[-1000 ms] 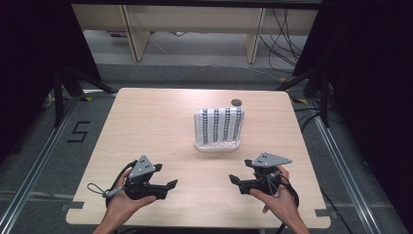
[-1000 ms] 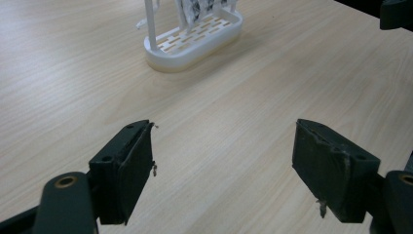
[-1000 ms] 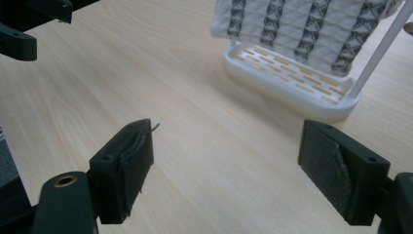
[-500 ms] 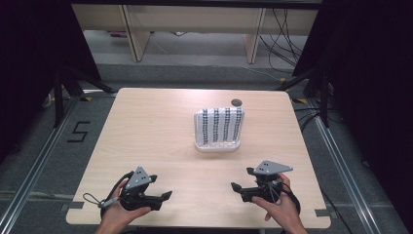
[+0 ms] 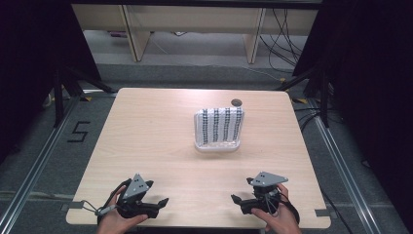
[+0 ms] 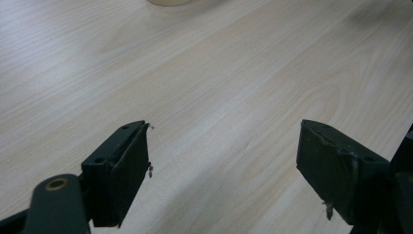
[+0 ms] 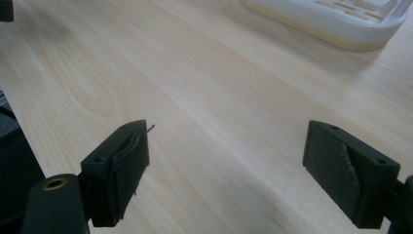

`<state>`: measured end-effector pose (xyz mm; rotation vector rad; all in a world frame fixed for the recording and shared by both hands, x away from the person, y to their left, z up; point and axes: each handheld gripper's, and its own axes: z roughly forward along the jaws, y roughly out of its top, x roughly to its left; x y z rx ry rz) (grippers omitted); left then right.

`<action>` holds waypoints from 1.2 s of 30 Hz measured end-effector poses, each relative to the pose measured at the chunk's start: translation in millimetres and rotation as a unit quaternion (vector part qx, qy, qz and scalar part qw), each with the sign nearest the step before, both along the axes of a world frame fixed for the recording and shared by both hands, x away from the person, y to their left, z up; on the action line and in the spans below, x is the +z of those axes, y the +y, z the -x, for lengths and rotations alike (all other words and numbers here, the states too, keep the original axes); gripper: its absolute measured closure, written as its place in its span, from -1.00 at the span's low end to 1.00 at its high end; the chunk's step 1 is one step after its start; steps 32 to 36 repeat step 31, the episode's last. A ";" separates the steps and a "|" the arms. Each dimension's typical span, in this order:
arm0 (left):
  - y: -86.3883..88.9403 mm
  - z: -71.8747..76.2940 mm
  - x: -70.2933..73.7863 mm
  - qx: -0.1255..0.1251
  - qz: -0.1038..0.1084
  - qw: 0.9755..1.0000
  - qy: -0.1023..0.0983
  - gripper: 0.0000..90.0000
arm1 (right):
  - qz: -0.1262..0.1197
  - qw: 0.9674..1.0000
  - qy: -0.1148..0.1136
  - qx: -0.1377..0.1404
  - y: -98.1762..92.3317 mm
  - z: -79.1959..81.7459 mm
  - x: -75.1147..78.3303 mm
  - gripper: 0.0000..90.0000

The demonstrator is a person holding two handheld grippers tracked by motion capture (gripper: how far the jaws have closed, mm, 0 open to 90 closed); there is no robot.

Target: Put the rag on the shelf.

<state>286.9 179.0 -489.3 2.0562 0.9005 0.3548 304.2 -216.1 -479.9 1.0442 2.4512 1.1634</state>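
Both jaw pairs are spread wide, empty. The white rack point(image 5: 217, 129) should be approached squarely by left gripper point(image 5: 163, 201) and right gripper point(image 5: 235, 199).

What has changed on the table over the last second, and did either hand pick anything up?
Both hands drew back toward the near table edge: the left tongs and the right tongs now sit lower in the high view. Both are open and empty; nothing was taken hold of or let go. The white rack and the dark round object behind it stayed where they were.

Black grippers point(image 5: 163, 201) with grey triangular plates and worn finger pads point(image 7: 341, 168).
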 end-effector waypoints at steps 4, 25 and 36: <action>0.0 -0.2 -3.5 -0.002 0.004 1.000 -0.002 -0.67 | -0.005 1.000 -0.007 -0.003 -2.6 2.3 -0.7 -0.64; 2.2 -2.3 -6.8 -0.005 -0.019 1.000 -0.003 -0.67 | -0.003 1.000 0.002 -0.013 -4.0 2.4 -4.8 -0.64; 4.1 -3.9 -7.4 0.000 -0.017 1.000 -0.002 -0.67 | -0.003 1.000 -0.004 -0.008 -3.9 1.8 -5.1 -0.64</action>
